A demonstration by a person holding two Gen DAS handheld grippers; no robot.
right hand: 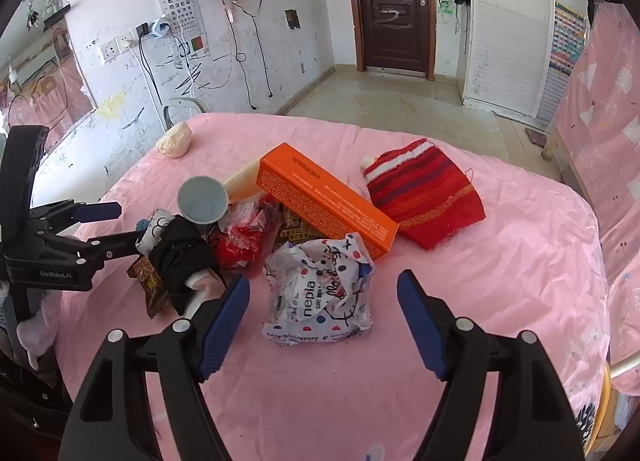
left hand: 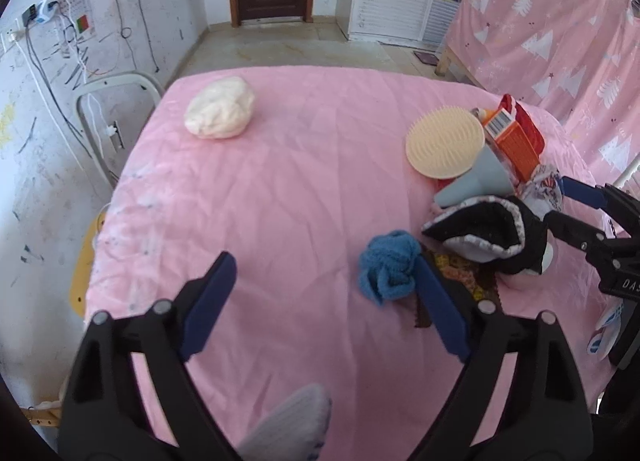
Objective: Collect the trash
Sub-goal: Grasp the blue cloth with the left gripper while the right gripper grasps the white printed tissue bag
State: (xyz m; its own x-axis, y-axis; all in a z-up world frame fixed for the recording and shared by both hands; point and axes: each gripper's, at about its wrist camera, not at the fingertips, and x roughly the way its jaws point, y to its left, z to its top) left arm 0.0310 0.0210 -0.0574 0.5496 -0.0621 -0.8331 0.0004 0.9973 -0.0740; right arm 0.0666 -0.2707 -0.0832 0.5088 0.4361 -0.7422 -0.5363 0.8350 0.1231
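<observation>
Both tongs [left hand: 324, 285] [right hand: 324, 301] agape over cluttered pink cloth [left hand: 304, 189], blue rag [left hand: 390, 267] beside left

Box [right hand: 326, 207] behind wrapper [right hand: 320, 295]; sock [right hand: 424, 193] right.

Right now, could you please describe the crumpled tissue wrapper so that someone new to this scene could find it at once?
Start at the pink table and find the heap of clutter in its middle. The wrapper lies at the near edge of that heap, just in front of the long orange box, between the open fingers of the right claw. It alone is white crinkled plastic with coloured dots and the word nepia.
</observation>
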